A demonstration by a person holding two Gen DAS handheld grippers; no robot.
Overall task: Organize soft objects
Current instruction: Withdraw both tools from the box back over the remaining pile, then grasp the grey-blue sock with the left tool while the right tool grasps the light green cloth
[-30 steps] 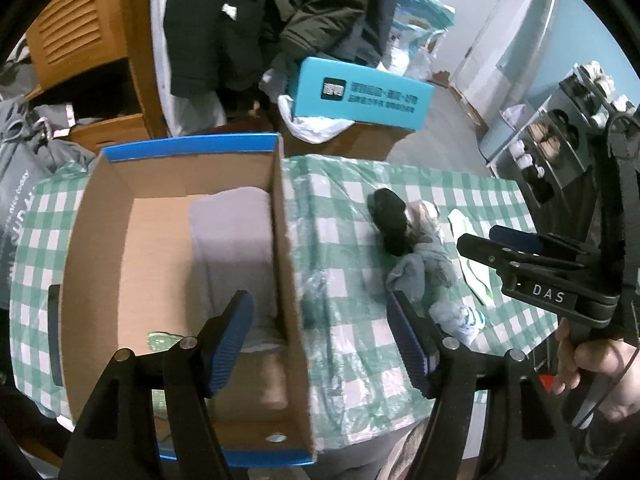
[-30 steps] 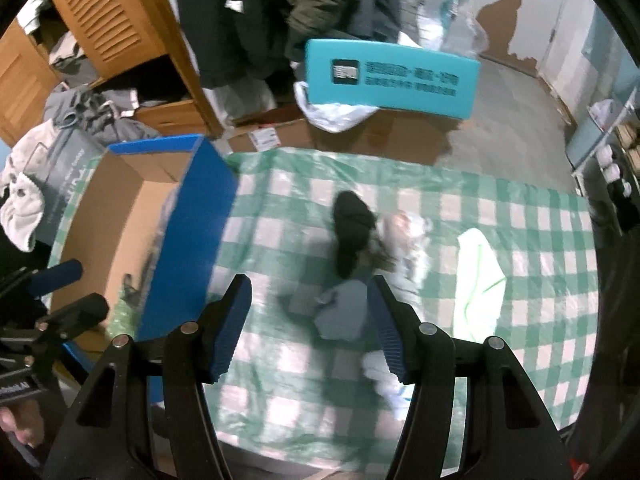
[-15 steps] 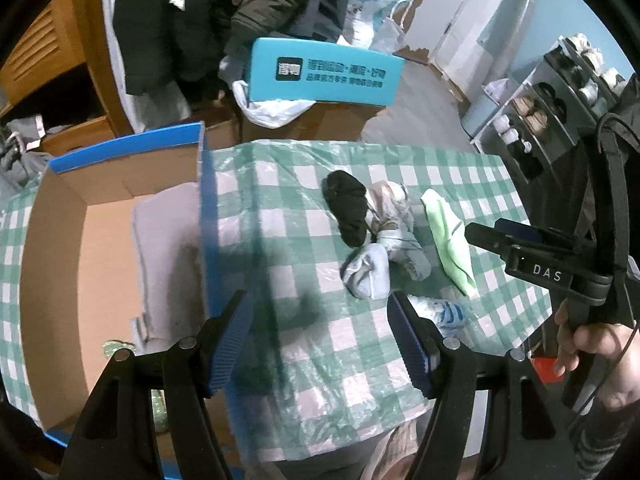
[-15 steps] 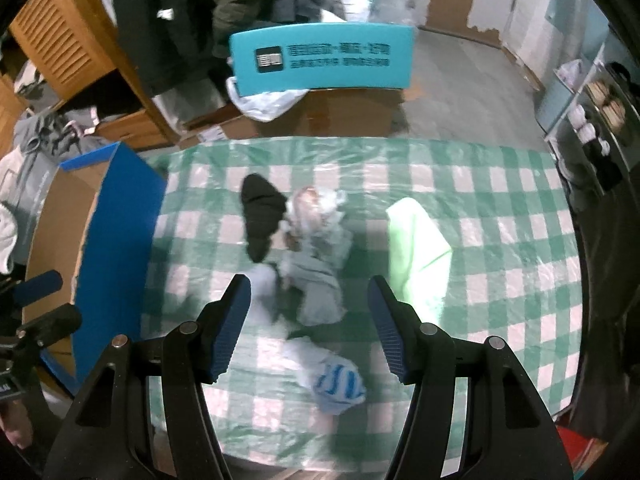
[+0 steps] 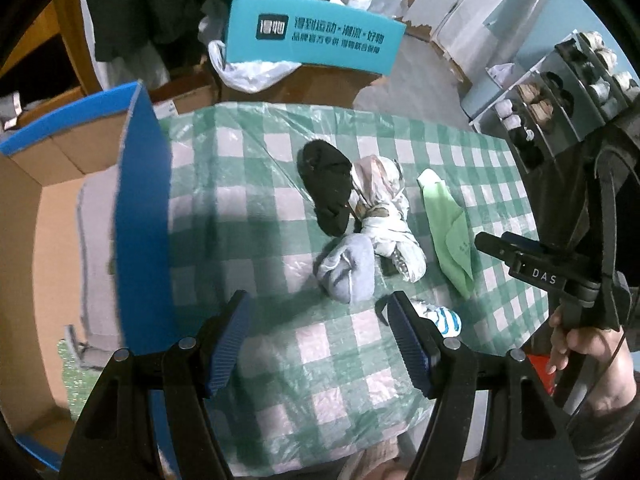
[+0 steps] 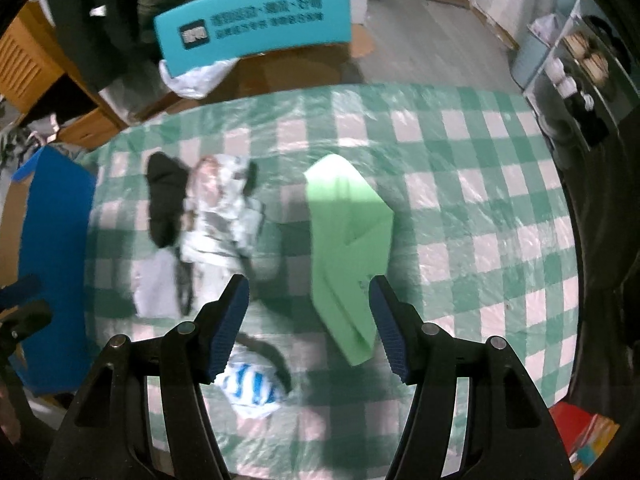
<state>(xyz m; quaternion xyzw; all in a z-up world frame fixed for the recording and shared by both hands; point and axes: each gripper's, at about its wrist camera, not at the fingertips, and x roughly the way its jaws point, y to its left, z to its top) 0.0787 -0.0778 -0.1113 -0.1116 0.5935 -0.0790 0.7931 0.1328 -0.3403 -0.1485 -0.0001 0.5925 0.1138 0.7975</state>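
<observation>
On the green checked tablecloth lie a black sock, a pale patterned bundle, a light blue-grey sock, a folded light green cloth and a small blue-and-white striped sock. My left gripper hangs open above the cloth, just short of the blue-grey sock, holding nothing. The right gripper is open too, over the near end of the green cloth, with the striped sock by its left finger. The black sock and the bundle lie left of it.
An open cardboard box with blue outer walls stands at the table's left, a grey cloth inside. A teal carton sits on boxes behind the table. A shoe rack stands at the right. A hand holds the right gripper.
Both grippers have swung right and down, away from the box toward the pile of socks. The right one has passed from the grey socks to the green cloth. Neither jaw opening has changed.
</observation>
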